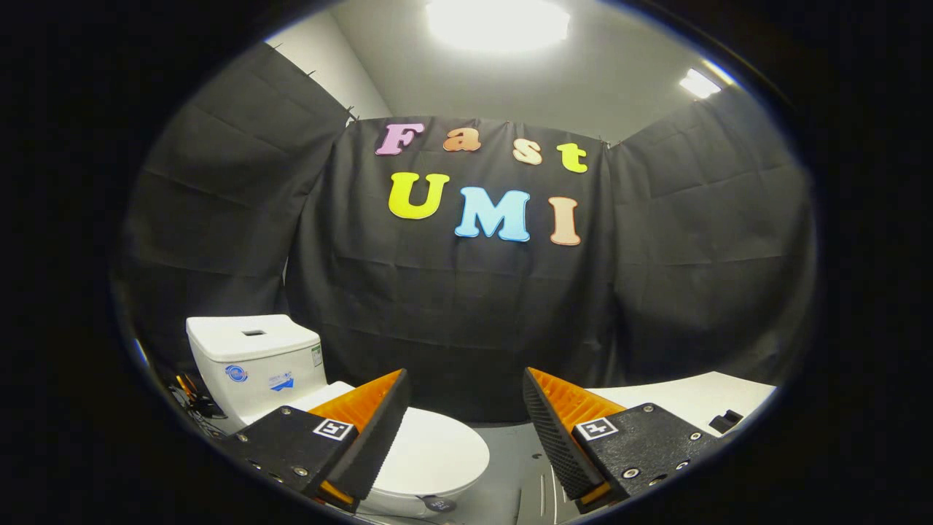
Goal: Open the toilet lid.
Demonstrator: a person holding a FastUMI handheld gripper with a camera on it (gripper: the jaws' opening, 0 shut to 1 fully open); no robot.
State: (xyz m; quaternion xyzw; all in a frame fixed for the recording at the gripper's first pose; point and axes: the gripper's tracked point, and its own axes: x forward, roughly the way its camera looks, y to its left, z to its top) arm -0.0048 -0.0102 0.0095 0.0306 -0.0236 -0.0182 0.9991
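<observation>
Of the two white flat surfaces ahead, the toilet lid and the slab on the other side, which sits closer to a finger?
The glossy white oval toilet lid: one finger of the open gripper overlaps its edge. The flat white slab lies beyond the other finger.

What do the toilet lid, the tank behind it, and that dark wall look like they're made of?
Toilet lid: smooth, glossy white, probably plastic; it lies closed beyond the open tongs, which touch nothing.
Tank: hard glossy white, likely ceramic, though plastic is possible; stickers sit on its front.
Wall: matte black cloth, judging by its creases and folds.
</observation>
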